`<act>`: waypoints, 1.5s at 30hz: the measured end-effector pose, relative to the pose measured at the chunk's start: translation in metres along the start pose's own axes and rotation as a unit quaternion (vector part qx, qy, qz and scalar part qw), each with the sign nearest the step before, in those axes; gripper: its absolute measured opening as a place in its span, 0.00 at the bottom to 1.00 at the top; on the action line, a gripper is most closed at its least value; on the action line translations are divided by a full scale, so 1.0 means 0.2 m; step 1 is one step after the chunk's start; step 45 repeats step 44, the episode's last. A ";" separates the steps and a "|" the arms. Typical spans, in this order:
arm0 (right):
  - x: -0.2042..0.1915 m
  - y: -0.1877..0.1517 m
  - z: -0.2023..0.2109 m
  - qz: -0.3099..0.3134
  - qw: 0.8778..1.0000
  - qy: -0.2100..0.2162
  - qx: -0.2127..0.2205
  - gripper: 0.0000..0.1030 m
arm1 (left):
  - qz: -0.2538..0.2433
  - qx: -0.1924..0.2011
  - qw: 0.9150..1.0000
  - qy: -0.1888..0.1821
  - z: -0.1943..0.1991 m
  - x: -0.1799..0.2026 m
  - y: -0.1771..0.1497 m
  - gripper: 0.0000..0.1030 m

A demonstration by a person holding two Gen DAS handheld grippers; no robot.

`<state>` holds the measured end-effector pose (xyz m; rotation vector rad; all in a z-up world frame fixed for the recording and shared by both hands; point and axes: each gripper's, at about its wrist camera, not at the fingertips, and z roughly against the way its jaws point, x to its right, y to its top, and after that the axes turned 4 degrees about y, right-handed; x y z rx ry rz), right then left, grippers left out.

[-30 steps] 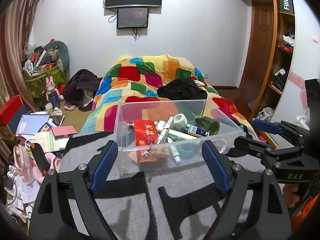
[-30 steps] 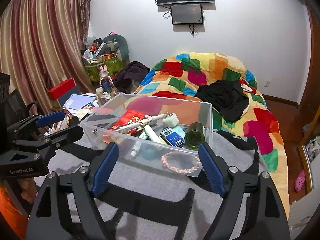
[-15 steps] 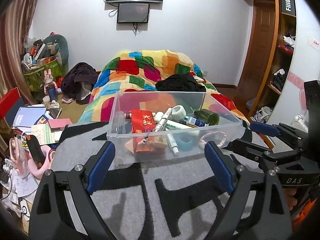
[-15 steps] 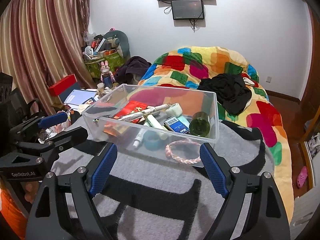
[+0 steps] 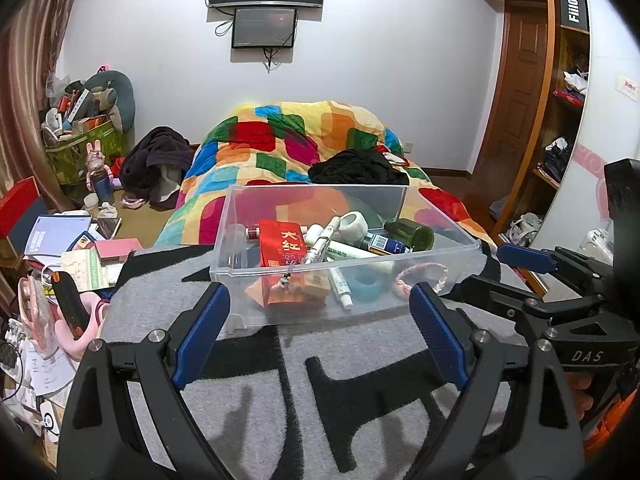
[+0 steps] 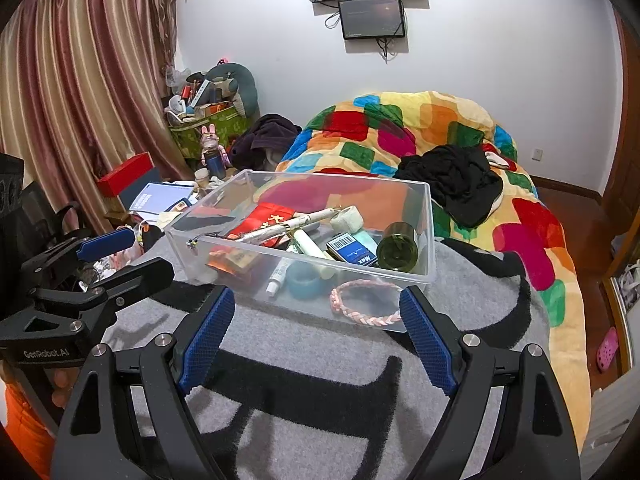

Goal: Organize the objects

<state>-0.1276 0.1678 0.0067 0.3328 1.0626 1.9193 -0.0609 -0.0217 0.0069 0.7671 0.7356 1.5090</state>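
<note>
A clear plastic bin point(image 5: 240, 248) point(image 6: 420, 208) stands on a grey and black mat point(image 5: 320, 400) point(image 6: 300, 380). In it lie a red packet point(image 5: 280, 246) point(image 6: 266, 220), a white pen point(image 5: 322, 240), tubes, a dark green bottle point(image 5: 412, 234) point(image 6: 398, 248), a blue box point(image 6: 352, 250), a blue tape ring point(image 5: 364, 284) point(image 6: 306, 280) and a pink braided bracelet point(image 5: 420, 276) point(image 6: 366, 304). My left gripper point(image 5: 320, 320) is open and empty, just short of the bin's near wall. My right gripper point(image 6: 316, 320) is open and empty at the bin's near right corner. Each gripper shows in the other's view.
A colourful patchwork quilt point(image 5: 300, 148) with black clothing point(image 6: 456, 176) lies behind the bin. Papers, books and a red box point(image 5: 16, 204) clutter the floor at left. A wooden shelf unit point(image 5: 560, 80) stands at right, curtains point(image 6: 80, 80) at left.
Both grippers have drawn back a little and risen, so the bin sits farther ahead and more mat shows. Both stay open and empty.
</note>
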 end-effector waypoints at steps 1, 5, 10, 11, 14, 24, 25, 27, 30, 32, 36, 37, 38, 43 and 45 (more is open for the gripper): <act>0.00 0.00 0.00 0.000 1.000 0.000 0.000 0.80 | 0.002 0.000 1.000 0.000 0.00 0.00 0.00 0.90; 0.00 0.00 0.00 0.000 1.000 0.000 0.001 0.80 | 0.006 0.001 1.000 0.000 0.00 -0.01 0.00 0.92; 0.00 0.00 0.01 -0.001 1.000 0.000 0.002 0.80 | 0.004 0.005 1.000 -0.001 0.02 -0.01 0.01 0.92; 0.00 0.00 0.01 -0.001 1.000 0.000 0.002 0.80 | 0.003 0.005 1.000 -0.001 0.02 0.00 0.01 0.92; 0.00 0.00 0.01 -0.001 1.000 0.001 0.002 0.80 | 0.000 0.005 1.000 -0.001 0.02 0.00 0.01 0.92; 0.00 0.00 0.02 -0.004 1.000 0.001 0.004 0.81 | -0.001 0.003 1.000 -0.008 0.03 0.01 0.01 0.92; 0.00 0.00 0.02 -0.004 1.000 0.001 0.003 0.81 | 0.000 0.003 1.000 -0.008 0.03 0.01 0.00 0.92; 0.00 0.00 0.02 -0.003 1.000 0.001 0.003 0.81 | 0.000 0.002 1.000 -0.010 0.03 0.00 0.00 0.92; -0.01 0.00 0.02 -0.002 1.000 0.001 0.003 0.81 | 0.001 -0.005 1.000 -0.016 0.02 0.01 0.00 0.92; -0.02 0.00 0.02 -0.003 1.000 0.001 0.003 0.81 | 0.002 -0.009 1.000 -0.019 0.02 0.01 0.00 0.92; -0.02 0.00 0.02 -0.003 1.000 0.002 0.003 0.81 | 0.005 -0.015 1.000 -0.022 0.01 0.01 0.00 0.92; -0.03 0.00 0.02 -0.002 1.000 0.002 0.003 0.81 | 0.006 -0.015 1.000 -0.022 0.01 0.01 0.00 0.92; -0.03 0.00 0.02 -0.002 1.000 0.002 0.003 0.81 | 0.006 -0.014 1.000 -0.021 0.01 0.01 0.00 0.92; -0.04 -0.02 0.02 -0.001 1.000 0.000 0.000 0.81 | 0.008 -0.017 1.000 -0.019 0.00 0.01 0.00 0.92; -0.04 -0.02 0.01 -0.001 1.000 0.000 -0.001 0.81 | 0.008 -0.019 1.000 -0.019 0.00 0.01 0.00 0.93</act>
